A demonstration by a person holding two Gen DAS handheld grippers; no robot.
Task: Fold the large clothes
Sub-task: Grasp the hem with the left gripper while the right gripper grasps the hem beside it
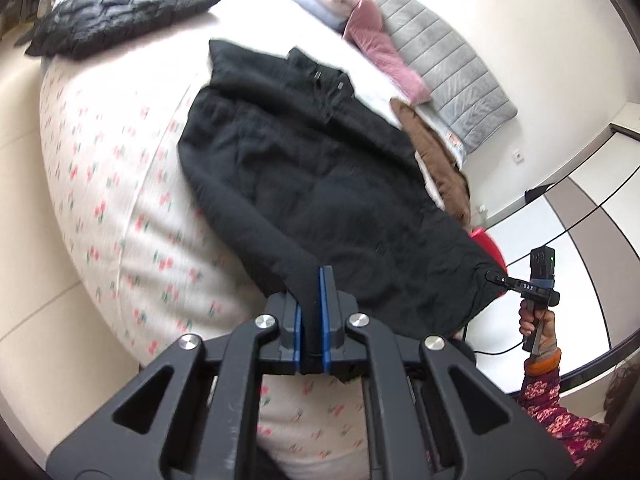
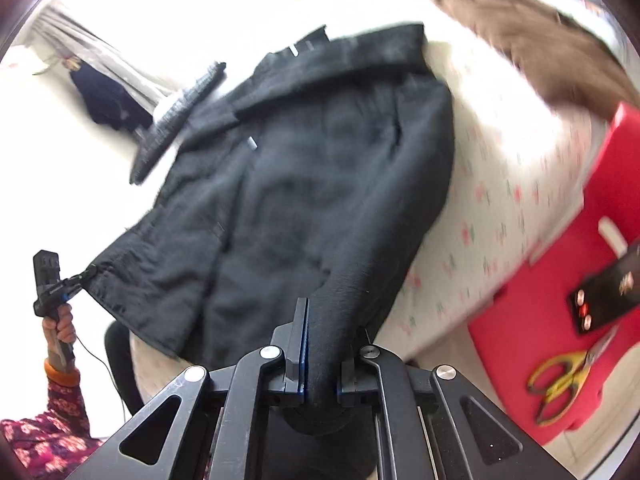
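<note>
A large black coat (image 1: 312, 168) lies spread on the bed, collar at the far end, hem toward me. My left gripper (image 1: 314, 300) is shut on one corner of the coat's hem. It also shows in the right wrist view (image 2: 86, 276) at the left, pinching the hem. My right gripper (image 2: 320, 344) is shut on the other hem corner, with thick black fabric bunched between its jaws. It shows in the left wrist view (image 1: 494, 278) at the right, clamped on the coat's edge. The coat (image 2: 304, 184) hangs stretched between both grippers.
The bed (image 1: 104, 184) has a white sheet with small flower print. A black quilted jacket (image 1: 116, 12) lies at its far left. Pink (image 1: 380, 48), brown (image 1: 436, 160) and folded pale clothes and a grey pad (image 1: 448, 64) lie along the right. A red stool (image 2: 560, 320) holds yellow scissors (image 2: 560, 380).
</note>
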